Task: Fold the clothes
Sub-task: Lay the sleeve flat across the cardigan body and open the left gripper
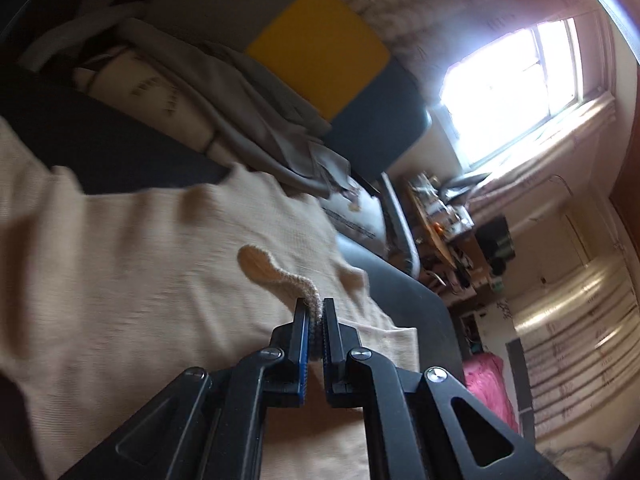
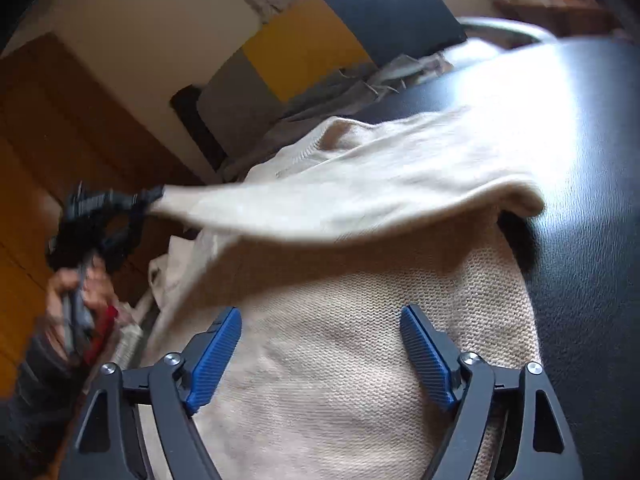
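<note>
A: Since the beige knit sweater (image 2: 360,340) lies spread over the dark tabletop (image 2: 592,208), it looks soft and limp, light enough to lift by one edge, though the loose knit will probably sag and stretch where it is pinched.

B: Agreed. The left gripper (image 1: 316,312) has its jaws closed tight on a ribbed edge of the sweater, a cuff or hem by the look of it. From the right wrist view that same gripper (image 2: 152,196) sits at about nine o'clock, held by the person's hand (image 2: 80,292), with a sleeve or flap drawn taut across the body toward it.

A: And the right gripper (image 2: 320,344) stands wide apart over the sweater's body at six o'clock, nothing between its pads.

B: A ribbed edge or a seam is likely the best hold; the flat knit would bunch.

A: Beyond it, at twelve o'clock, grey cloth (image 2: 320,92) lies heaped before a yellow and dark cushion (image 2: 304,40).
</note>
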